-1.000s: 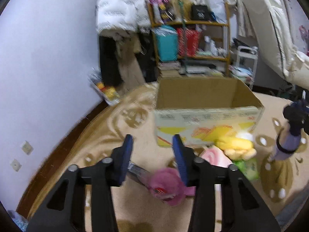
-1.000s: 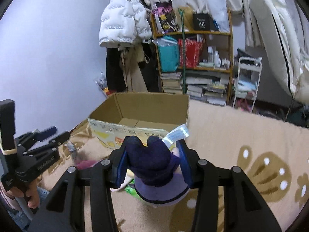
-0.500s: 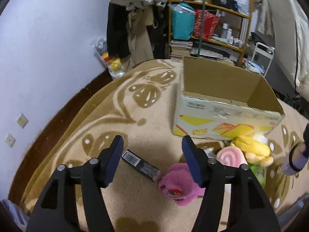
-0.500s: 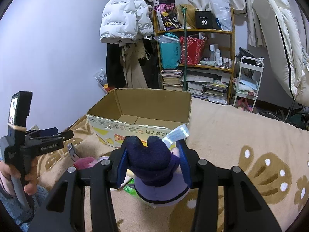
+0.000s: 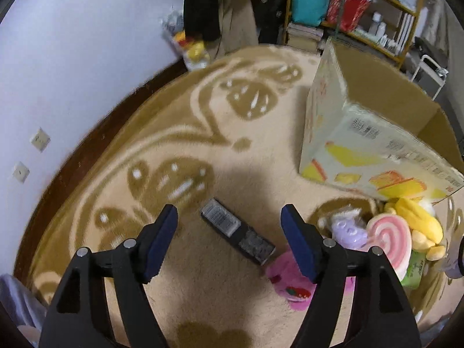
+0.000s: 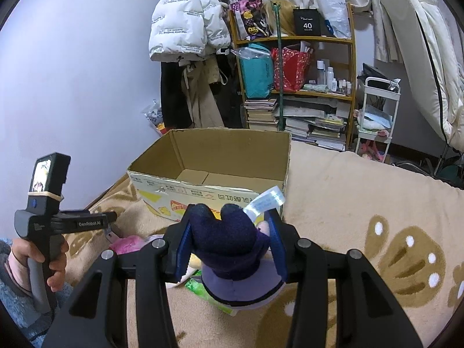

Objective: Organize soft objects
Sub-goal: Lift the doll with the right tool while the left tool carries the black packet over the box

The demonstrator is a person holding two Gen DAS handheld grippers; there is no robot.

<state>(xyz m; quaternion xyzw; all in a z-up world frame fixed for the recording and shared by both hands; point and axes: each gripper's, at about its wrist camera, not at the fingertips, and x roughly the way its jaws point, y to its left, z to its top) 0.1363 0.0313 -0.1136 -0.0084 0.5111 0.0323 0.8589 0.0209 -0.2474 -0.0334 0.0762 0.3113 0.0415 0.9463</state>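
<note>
In the right wrist view, my right gripper is shut on a dark blue and purple plush toy with a white tag, held in front of the open cardboard box. My left gripper points down at the carpet and its jaws are opening with nothing pressed between them. A black rectangular item lies on the carpet below the gap. Just right of it lies a pink plush. Beside the box lie a pink swirl plush, a yellow plush and a lilac plush.
A patterned beige carpet covers the floor, and a wall runs along its left. A person's hand holds the left gripper. A green packet lies by the plush pile. Shelves, hanging coats and a white cart stand behind the box.
My left gripper's jaws have spread wider and it has tipped down toward the carpet, so the black item now shows between its fingers. My right gripper still holds the plush in place.
</note>
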